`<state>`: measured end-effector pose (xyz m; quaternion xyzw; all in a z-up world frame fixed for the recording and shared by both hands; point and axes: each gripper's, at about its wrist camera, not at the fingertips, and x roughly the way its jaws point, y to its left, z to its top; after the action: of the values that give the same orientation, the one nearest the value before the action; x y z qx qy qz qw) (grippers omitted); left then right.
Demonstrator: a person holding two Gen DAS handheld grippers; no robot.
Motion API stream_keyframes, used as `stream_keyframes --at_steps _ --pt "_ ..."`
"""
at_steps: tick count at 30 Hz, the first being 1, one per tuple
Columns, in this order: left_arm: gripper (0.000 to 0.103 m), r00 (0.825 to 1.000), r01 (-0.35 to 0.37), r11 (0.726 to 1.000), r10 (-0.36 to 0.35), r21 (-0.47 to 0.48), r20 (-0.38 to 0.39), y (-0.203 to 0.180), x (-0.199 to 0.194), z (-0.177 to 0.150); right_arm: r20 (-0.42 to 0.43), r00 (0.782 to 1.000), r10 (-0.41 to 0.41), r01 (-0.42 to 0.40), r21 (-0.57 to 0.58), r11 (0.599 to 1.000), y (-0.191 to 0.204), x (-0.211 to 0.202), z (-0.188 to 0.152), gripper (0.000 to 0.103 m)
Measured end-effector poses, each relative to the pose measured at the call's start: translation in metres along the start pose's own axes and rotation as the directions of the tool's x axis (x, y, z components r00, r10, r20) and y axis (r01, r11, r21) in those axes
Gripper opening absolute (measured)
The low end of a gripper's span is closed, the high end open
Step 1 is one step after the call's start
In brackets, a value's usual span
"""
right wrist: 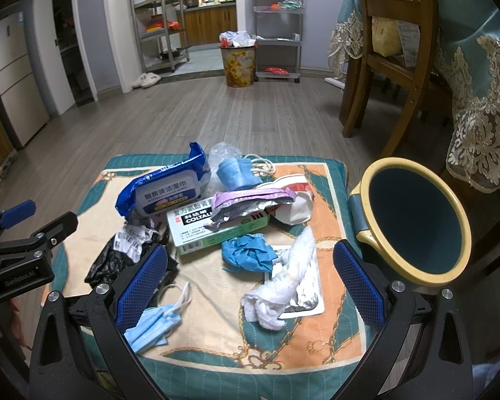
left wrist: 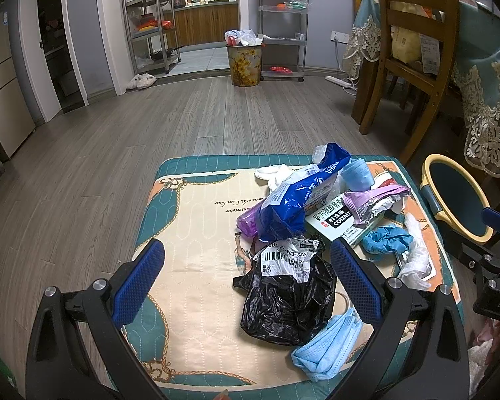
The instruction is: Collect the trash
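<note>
Trash lies heaped on a patterned cushion (left wrist: 196,250) (right wrist: 320,186). In the pile are a black plastic bag with a barcode label (left wrist: 288,296) (right wrist: 116,260), a blue wet-wipes pack (left wrist: 300,200) (right wrist: 163,190), a medicine box (right wrist: 216,230) (left wrist: 336,223), a purple wrapper (right wrist: 250,203) (left wrist: 373,200), a crumpled blue glove (right wrist: 246,255) (left wrist: 386,241), white plastic film (right wrist: 283,286) and a blue face mask (left wrist: 326,350) (right wrist: 156,323). My left gripper (left wrist: 246,280) is open just above the black bag. My right gripper (right wrist: 250,283) is open over the white film and glove. A small bin (right wrist: 416,220) (left wrist: 456,196) with a yellow rim lies tilted at the cushion's right.
A wooden chair (left wrist: 413,50) and a table with a lace cloth (right wrist: 480,100) stand at the right. A full floral trash can (left wrist: 245,63) stands far back by a wheeled rack (left wrist: 283,23). Grey wood floor (left wrist: 150,133) spreads to the left and behind.
</note>
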<state>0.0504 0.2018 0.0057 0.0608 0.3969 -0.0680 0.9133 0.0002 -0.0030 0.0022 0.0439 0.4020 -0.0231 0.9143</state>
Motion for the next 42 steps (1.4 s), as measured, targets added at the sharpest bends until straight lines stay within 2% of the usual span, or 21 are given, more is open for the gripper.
stream_keyframes --at_steps 36,39,40,42 --pt "0.098 1.0 -0.001 1.0 0.001 0.0 -0.002 -0.001 0.0 0.0 -0.007 1.0 0.006 -0.006 0.008 1.0 0.0 0.001 -0.001 0.099" --pt "0.098 1.0 0.002 1.0 -0.002 -0.002 -0.002 -0.001 0.001 0.001 -0.013 1.0 -0.012 0.012 0.014 1.0 -0.005 0.002 0.0 0.099" --pt "0.098 1.0 0.007 1.0 -0.007 -0.001 0.004 -0.001 0.0 0.003 -0.017 0.999 -0.044 0.044 0.007 0.999 -0.009 0.005 -0.001 0.099" --pt "0.098 0.998 0.049 0.999 -0.05 0.012 0.027 -0.002 -0.003 0.01 -0.01 0.997 -0.07 0.07 0.036 0.997 -0.021 0.002 0.009 0.099"
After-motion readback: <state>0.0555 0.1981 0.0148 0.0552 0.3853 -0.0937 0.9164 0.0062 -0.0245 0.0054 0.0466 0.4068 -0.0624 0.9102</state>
